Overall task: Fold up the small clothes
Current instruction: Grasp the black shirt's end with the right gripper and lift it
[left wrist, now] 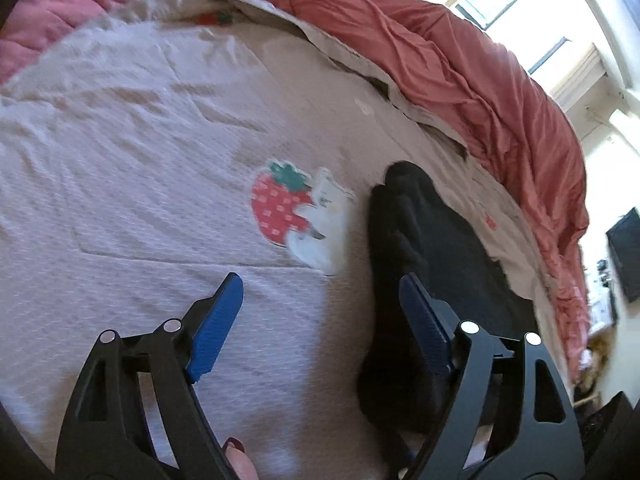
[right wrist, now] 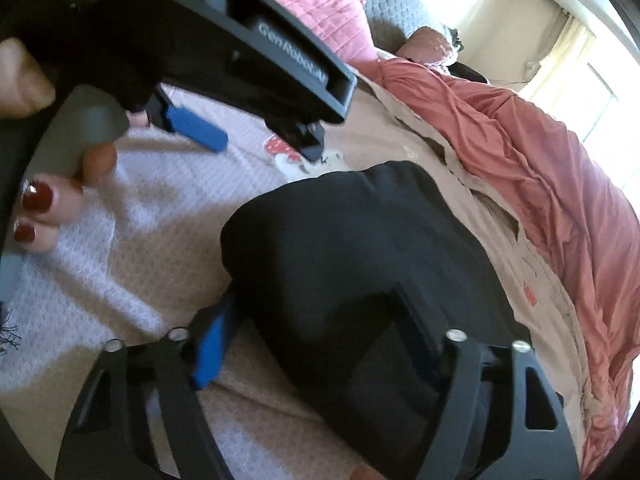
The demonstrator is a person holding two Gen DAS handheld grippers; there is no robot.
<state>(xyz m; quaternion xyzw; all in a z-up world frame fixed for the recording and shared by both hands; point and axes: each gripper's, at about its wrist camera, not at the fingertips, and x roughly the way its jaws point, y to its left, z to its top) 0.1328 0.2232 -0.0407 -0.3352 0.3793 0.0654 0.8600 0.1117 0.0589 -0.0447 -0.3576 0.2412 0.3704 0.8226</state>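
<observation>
**Bed background stuff**

Pale waffle-textured bedspread [left wrist: 140,140] with a red strawberry patch [left wrist: 280,208] stitched on. Rumpled coral-red blanket [left wrist: 460,80] along the far edge, quilted pink pillow [right wrist: 312,12] up top, bright window [left wrist: 496,0] behind, dark wall-mounted screen [left wrist: 626,252] nearby.

Your black garment [right wrist: 360,264] lies bunched on the bed, its near part between your right gripper's [right wrist: 316,344] fingers; it sits just right of your left gripper [left wrist: 320,312].
</observation>
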